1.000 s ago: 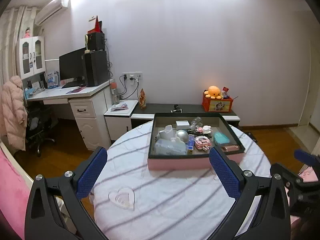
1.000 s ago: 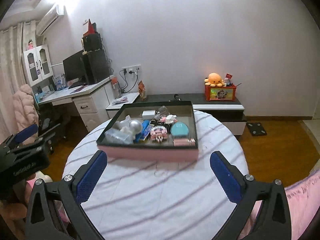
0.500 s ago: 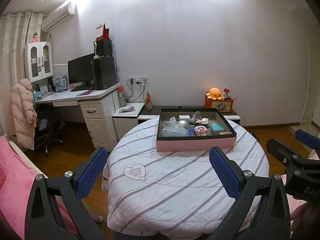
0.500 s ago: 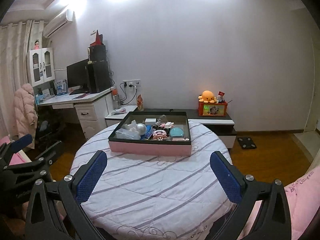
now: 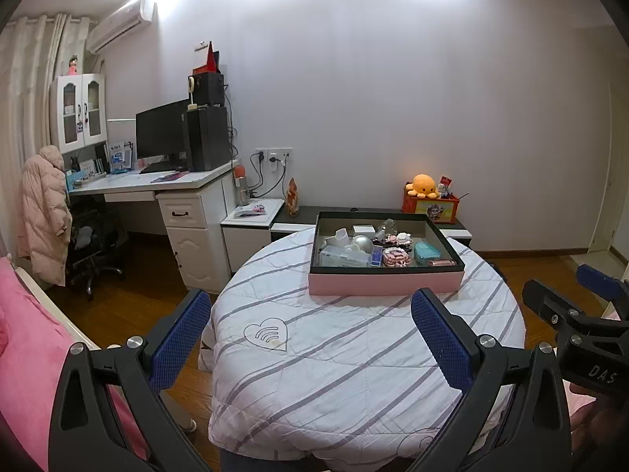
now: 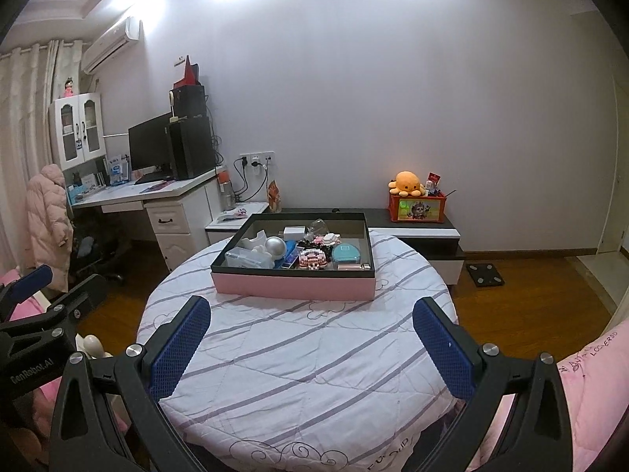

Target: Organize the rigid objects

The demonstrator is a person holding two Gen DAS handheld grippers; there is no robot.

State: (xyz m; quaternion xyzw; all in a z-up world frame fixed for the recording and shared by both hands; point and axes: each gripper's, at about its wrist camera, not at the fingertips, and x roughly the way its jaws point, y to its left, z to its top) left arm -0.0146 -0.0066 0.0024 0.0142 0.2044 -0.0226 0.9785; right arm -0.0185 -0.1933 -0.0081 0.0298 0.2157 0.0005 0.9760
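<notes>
Round table (image 5: 354,373) under a white quilted cloth with grey stripes, in a bedroom with a wooden floor and a plain pale wall. On the far half of the table, a shallow tray (image 6: 293,288) with pink sides and a dark rim, crowded with small things: a silver ball (image 6: 275,246), a teal case (image 6: 346,253), a clear plastic box (image 6: 245,258), a small white box (image 6: 294,231). Near half of the cloth bare apart from a stitched heart (image 5: 265,333).

Left tool (image 5: 310,344) held low at the near edge of the table, blue pads spread wide, gripping nothing. Right tool (image 6: 310,344) level beside it, also spread wide and empty, well short of the tray.

To the left, a white desk (image 5: 157,185) with a dark monitor (image 5: 161,129), a pink coat (image 5: 41,212) hanging close by. Behind the table, a low dark cabinet (image 6: 416,222) with an orange plush toy (image 6: 407,183) on a red box. Pink bedding (image 5: 23,354) at the left edge.
</notes>
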